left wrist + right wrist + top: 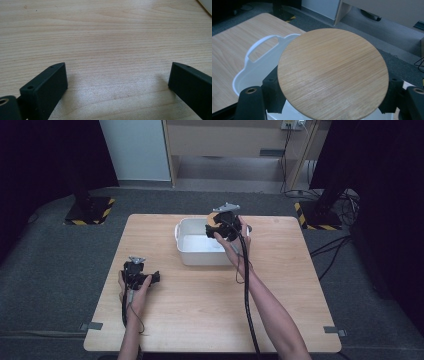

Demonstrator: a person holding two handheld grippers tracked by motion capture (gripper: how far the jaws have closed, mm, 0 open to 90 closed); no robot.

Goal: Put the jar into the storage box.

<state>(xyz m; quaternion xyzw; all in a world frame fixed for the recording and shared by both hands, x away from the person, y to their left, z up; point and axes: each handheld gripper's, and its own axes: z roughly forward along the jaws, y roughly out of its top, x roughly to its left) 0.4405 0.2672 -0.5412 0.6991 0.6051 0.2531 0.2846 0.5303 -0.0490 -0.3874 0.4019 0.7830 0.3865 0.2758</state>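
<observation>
High view: right tongs [223, 223] hold one round wooden disc [213, 216] above the far right rim of the white tub [200, 256], which sits near the far middle of the desk [200, 310]. Left tongs [137, 275] rest low near the left edge of the desk, well apart from the tub. Risk: the disc is gripped by its edge only, so a tilt of the wrist could let it pivot or slip and drop hard into the tub or clip the rim and bounce onto the desk. The trailing cable [247, 290] runs along the forearm and could snag on the tub corner.

Left gripper view: left tongs [117, 77] stand wide, nothing between them, just bare desk [105, 37]. No hazard here unless they get dragged.

Right gripper view: right tongs [329, 100] pinch the disc [333, 75] across its width, disc nearly flat, over the tub [259, 50] and its handle. A smooth wood face gives little grip margin, likely.

Count: one disc, one tub, two tongs, one desk.
</observation>
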